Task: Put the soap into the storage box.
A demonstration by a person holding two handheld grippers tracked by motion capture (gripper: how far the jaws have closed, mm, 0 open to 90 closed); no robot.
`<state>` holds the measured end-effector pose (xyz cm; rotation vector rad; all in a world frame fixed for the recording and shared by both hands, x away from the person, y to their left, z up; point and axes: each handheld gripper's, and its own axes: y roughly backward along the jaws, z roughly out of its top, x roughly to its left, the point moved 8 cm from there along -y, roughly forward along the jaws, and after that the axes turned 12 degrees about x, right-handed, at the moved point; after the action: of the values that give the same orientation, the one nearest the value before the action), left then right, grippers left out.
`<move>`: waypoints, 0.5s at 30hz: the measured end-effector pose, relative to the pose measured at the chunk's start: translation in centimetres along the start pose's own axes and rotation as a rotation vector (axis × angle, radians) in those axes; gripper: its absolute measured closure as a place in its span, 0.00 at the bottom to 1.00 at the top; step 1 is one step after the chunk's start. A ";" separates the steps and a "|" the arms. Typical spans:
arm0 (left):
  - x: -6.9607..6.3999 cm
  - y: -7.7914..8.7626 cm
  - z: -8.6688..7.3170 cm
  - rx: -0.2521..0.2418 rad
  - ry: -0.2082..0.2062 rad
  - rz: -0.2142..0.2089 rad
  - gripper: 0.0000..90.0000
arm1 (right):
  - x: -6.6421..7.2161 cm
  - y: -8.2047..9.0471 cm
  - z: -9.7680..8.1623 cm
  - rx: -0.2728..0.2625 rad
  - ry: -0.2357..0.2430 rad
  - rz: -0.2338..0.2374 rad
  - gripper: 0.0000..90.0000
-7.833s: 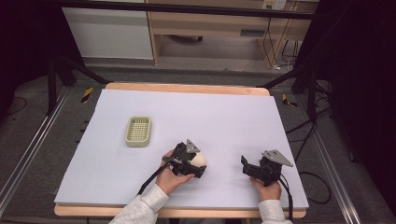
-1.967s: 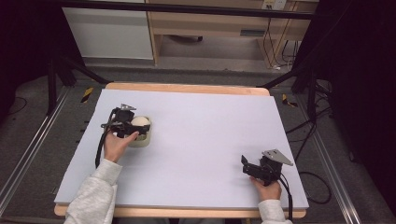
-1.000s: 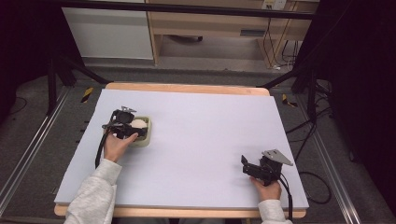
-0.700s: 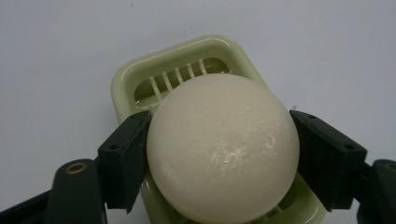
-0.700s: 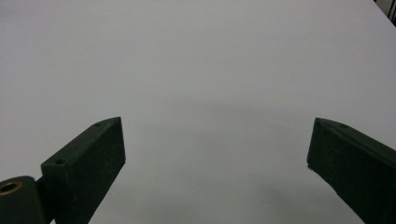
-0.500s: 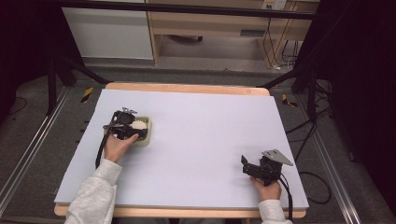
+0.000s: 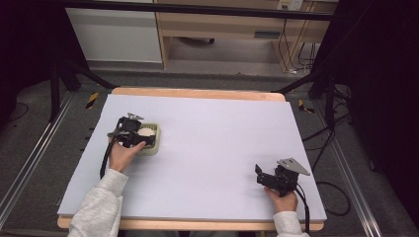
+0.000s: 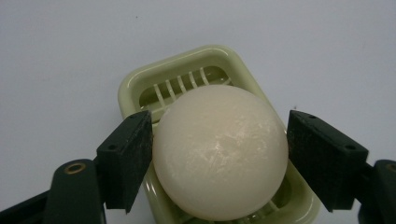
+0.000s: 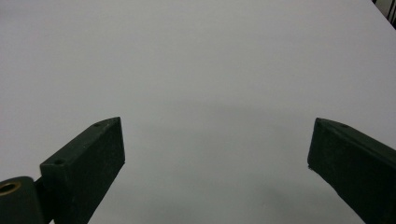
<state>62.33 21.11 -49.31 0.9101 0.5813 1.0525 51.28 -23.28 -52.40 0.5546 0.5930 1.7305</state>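
The white table [image 7: 222,148] carries a pale green slatted soap dish [image 8: 140,84] as landmark. The round white soap bar [image 8: 219,154] rests in that dish. Around it, the left gripper [image 8: 219,158] stands slightly parted, gripping nothing; it should probably withdraw straight back from the dish without nudging the bar. Far from the dish, the right gripper [image 9: 215,163] gapes wide, empty.
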 end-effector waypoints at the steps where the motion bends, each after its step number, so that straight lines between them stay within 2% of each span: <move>1: 0.0 0.0 0.0 0.000 0.000 0.000 0.27 | 0.0 0.0 0.0 0.000 0.000 0.000 0.05; 3: -0.1 0.7 0.2 -0.023 0.003 -0.007 0.27 | 0.0 0.0 0.0 0.000 0.000 0.000 0.05; 9: -0.8 2.0 0.0 -0.047 -0.011 -0.019 0.27 | 0.0 0.0 0.0 -0.004 0.000 -0.003 0.05; 15: -1.3 3.1 -0.5 -0.085 -0.007 -0.034 0.28 | 0.0 0.0 0.0 -0.006 0.001 -0.005 0.05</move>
<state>59.94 20.71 -46.88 0.8267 0.5407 1.0355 51.28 -23.30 -52.37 0.5470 0.5894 1.7272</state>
